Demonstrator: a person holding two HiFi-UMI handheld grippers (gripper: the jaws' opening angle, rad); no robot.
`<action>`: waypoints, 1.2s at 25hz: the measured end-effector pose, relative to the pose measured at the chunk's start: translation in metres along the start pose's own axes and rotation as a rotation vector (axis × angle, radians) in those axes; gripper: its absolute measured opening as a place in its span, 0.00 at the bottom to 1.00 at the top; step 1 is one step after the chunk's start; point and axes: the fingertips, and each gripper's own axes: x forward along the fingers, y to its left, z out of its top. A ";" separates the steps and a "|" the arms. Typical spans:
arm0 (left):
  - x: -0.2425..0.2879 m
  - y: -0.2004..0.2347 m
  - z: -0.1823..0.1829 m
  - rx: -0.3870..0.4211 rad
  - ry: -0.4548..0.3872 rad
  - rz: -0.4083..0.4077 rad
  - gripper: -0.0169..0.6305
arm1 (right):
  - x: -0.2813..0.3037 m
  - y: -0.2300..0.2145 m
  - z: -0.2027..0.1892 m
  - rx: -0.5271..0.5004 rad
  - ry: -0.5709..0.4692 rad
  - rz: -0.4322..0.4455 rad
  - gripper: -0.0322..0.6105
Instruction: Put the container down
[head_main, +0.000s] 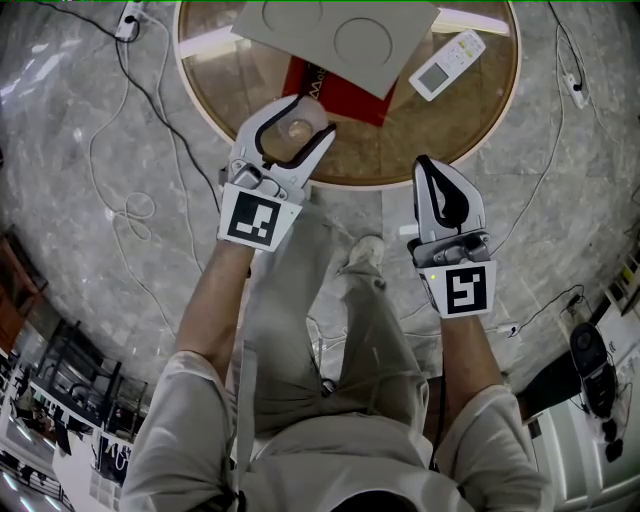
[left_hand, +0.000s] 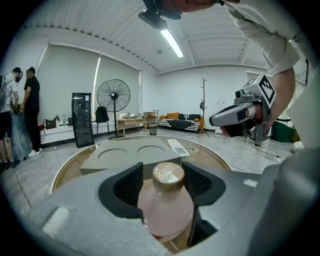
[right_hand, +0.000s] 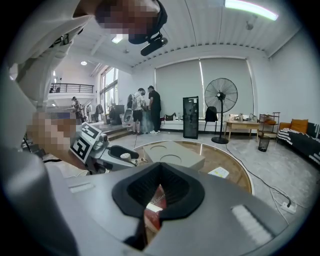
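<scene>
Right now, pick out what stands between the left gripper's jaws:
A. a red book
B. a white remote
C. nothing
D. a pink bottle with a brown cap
D: the left gripper view shows the pink bottle upright between the jaws of the left gripper, while the remote lies farther off on the round table.

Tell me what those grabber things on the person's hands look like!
Each one is a whitish-grey plastic claw with two curved jaws lined in black ridged pads. The left gripper and the right gripper each carry a cube with a black-and-white square marker near the hand. The person wears a pale beige shirt with short sleeves.
</scene>
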 end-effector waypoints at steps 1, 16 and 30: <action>-0.001 0.002 0.002 0.000 -0.005 0.009 0.43 | 0.000 0.000 0.001 0.004 -0.001 -0.002 0.06; -0.054 0.008 0.061 0.000 -0.046 0.085 0.47 | -0.029 0.010 0.049 -0.043 -0.044 0.021 0.06; -0.156 -0.012 0.168 -0.068 -0.086 0.188 0.36 | -0.108 0.034 0.154 -0.055 -0.071 0.036 0.06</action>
